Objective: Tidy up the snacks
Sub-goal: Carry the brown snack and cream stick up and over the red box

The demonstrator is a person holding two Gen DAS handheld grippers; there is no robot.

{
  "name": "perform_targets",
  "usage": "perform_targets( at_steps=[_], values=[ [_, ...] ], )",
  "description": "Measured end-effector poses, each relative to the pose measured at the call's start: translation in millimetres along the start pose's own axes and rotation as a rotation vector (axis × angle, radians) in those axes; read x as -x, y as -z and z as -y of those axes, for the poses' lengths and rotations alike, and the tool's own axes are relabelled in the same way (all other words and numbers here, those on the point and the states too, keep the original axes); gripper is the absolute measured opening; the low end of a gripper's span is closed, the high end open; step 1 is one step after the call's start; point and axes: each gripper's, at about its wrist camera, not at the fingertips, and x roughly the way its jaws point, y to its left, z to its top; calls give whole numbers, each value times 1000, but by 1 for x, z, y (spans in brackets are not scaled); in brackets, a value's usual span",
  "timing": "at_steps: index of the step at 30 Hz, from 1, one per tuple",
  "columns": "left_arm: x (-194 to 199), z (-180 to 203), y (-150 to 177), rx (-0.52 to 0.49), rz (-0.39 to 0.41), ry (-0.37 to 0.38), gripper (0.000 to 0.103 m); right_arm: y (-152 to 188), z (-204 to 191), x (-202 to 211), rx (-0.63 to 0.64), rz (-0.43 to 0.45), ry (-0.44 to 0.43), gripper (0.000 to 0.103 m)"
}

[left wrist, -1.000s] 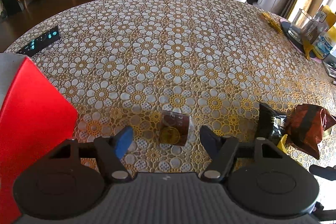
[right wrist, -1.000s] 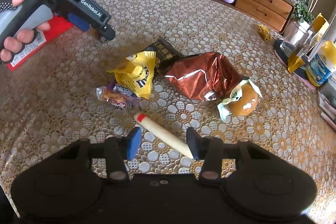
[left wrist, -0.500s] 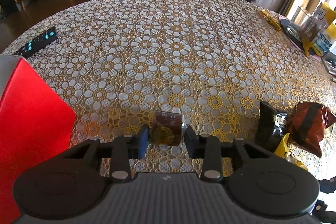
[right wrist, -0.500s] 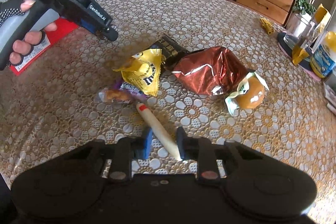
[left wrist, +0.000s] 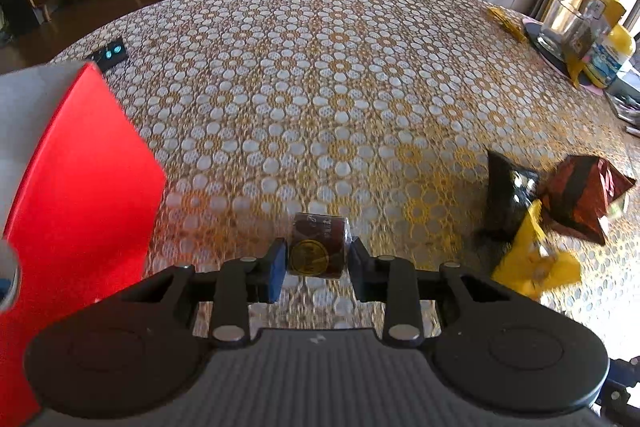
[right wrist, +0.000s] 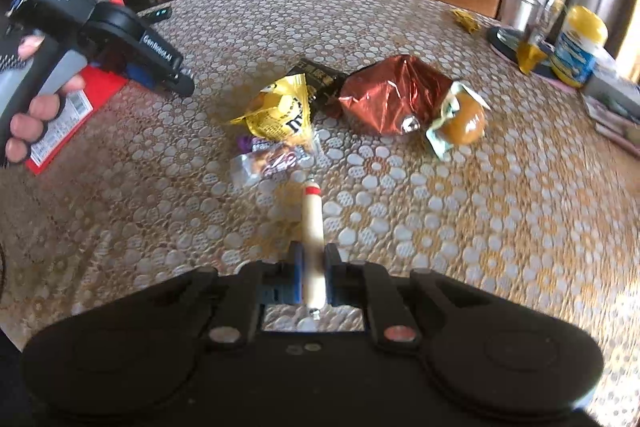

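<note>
- The left gripper (left wrist: 317,264) is clamped on a small brown wrapped candy with a gold round mark (left wrist: 318,248). Its jaws have just been closing, and the candy sits tight between the pads, near the bottom middle of the left view.
- The right gripper (right wrist: 313,277) is clamped on a long pale sausage stick with a red band (right wrist: 312,227). Its jaws have just been closing too. The stick points away from the gripper, toward the pile of snacks.
- So two snacks are picked up. I think neither one is put away yet.
- A red box (left wrist: 72,195) stands on the left, just beside the left gripper. I think the snacks may go there, but I cannot see inside it.
- More snacks lie loose in the middle of the table (right wrist: 440,227), and I think they still wait to be sorted:
- a yellow candy bag (right wrist: 282,113),
- a small see-through pack with purple on it (right wrist: 266,159), touching the yellow bag on its near side,
- a black packet (right wrist: 316,79), partly under the yellow bag,
- a shiny brown foil bag (right wrist: 394,99),
- a wrapped bun (right wrist: 462,121), touching the foil bag on its right.
- A person's hand (right wrist: 36,115) holds the left gripper's handle at the left of the right view.
- I think the job is only at its start.
</note>
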Motion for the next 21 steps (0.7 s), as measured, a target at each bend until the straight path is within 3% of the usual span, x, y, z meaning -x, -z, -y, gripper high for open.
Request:
perform_targets(
  at_steps=[9, 21],
  values=[
    [22, -3, 32, -22, -9, 21, 31, 14, -10, 27, -124, 32, -18, 9],
    [69, -17, 69, -42, 16, 82, 31, 16, -42, 63, -174, 82, -28, 9]
  ],
)
